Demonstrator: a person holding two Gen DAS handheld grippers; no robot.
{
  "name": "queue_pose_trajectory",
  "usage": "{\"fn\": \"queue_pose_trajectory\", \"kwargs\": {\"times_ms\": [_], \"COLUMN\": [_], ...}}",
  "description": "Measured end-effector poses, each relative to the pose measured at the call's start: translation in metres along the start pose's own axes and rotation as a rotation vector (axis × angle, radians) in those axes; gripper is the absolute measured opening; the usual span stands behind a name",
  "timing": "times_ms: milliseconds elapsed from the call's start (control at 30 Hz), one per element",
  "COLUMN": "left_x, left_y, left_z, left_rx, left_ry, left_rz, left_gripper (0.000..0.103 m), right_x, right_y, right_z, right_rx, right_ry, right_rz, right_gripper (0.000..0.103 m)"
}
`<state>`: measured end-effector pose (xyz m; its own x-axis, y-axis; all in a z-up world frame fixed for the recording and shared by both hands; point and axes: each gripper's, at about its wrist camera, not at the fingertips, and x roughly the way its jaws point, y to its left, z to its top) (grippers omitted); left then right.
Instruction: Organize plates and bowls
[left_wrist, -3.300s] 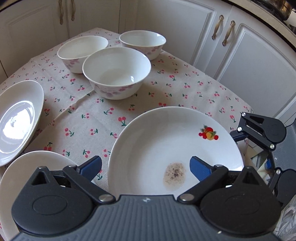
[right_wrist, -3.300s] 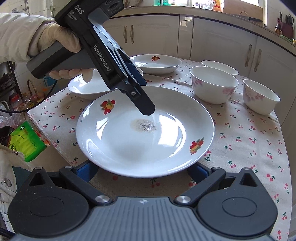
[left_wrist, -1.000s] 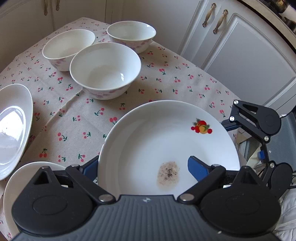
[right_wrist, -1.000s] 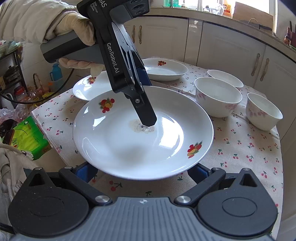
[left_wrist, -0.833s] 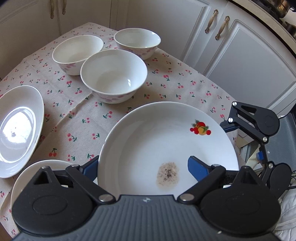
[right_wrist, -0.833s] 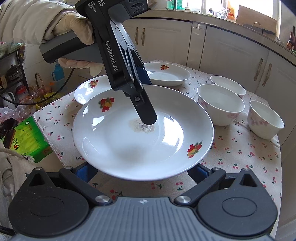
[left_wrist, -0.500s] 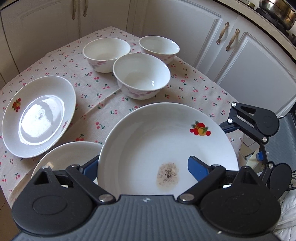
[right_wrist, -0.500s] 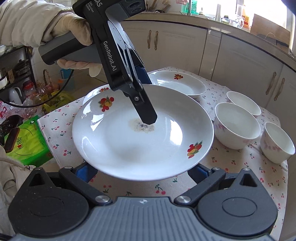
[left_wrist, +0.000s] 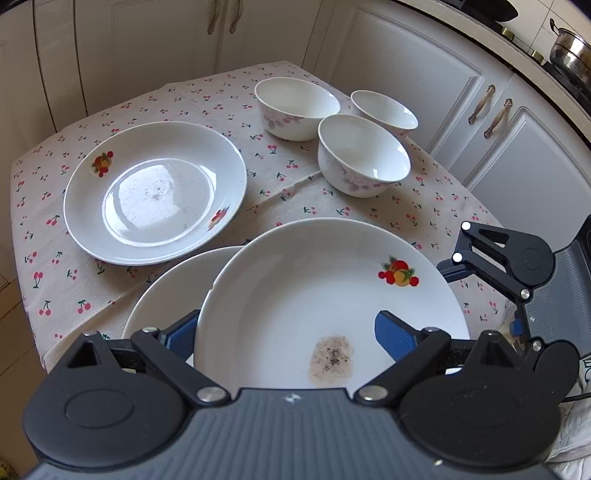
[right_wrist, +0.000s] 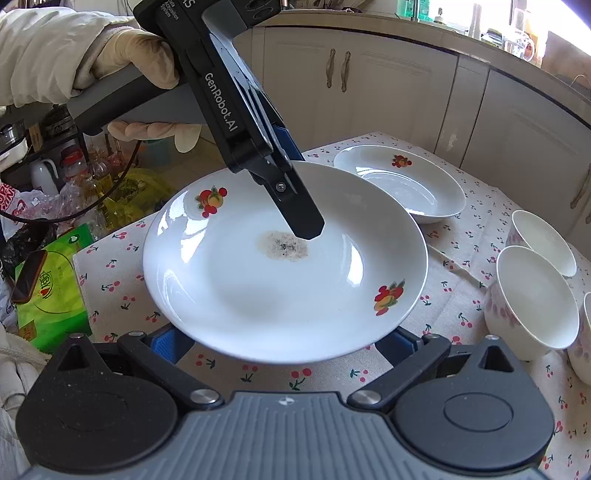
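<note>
A white plate (left_wrist: 314, 280) (right_wrist: 258, 288) with fruit prints and a brown stain hangs above the cherry-print tablecloth (left_wrist: 295, 195), carried by both grippers. My left gripper (left_wrist: 288, 334) (right_wrist: 299, 192) is shut on its rim, one finger inside the well and the other under it. My right gripper (right_wrist: 280, 341) (left_wrist: 480, 299) has its jaws spread wide under the opposite rim, which lies on them. Partly under this plate lies a second plate (left_wrist: 166, 288) at the table's near edge. A deep plate (left_wrist: 155, 192) (right_wrist: 402, 184) and three bowls (left_wrist: 364, 155) (right_wrist: 532, 295) stand further back.
White cupboard doors (left_wrist: 406, 74) close in behind the table. A gloved hand (right_wrist: 136, 55) holds the left gripper. Off the table's edge are a green box (right_wrist: 51, 291) with a dark phone on it, and bags and bottles on the floor. A steel pot (left_wrist: 569, 51) sits on the counter.
Both grippers have carried the stained plate sideways along the table. It now overlaps the plate at the near edge, and the deep plate has come fully into the left wrist view.
</note>
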<state>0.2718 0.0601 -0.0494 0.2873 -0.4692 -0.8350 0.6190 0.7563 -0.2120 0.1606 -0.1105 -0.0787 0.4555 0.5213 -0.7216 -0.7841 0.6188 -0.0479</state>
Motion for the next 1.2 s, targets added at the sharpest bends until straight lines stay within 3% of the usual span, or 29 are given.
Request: {"fn": "queue_pose_trajectory", "kwargs": {"times_ms": [433, 1200], "left_x": [0.013, 0.027], "left_y": [0.025, 0.033], "left_z": [-0.006, -0.013], "left_rx": [-0.035, -0.049], "left_ry": [0.000, 0.011], "left_rz": [-0.025, -0.022], "left_gripper": [0.096, 0.096], "right_x": [0.011, 0.018], "right_y": [0.007, 0.014], "right_z": [0.018, 0.031], "right_rx": [-0.012, -0.009], "right_ry": [0.046, 0.115], "right_rz": [-0.012, -0.035], "right_gripper": [0.103, 0.103]}}
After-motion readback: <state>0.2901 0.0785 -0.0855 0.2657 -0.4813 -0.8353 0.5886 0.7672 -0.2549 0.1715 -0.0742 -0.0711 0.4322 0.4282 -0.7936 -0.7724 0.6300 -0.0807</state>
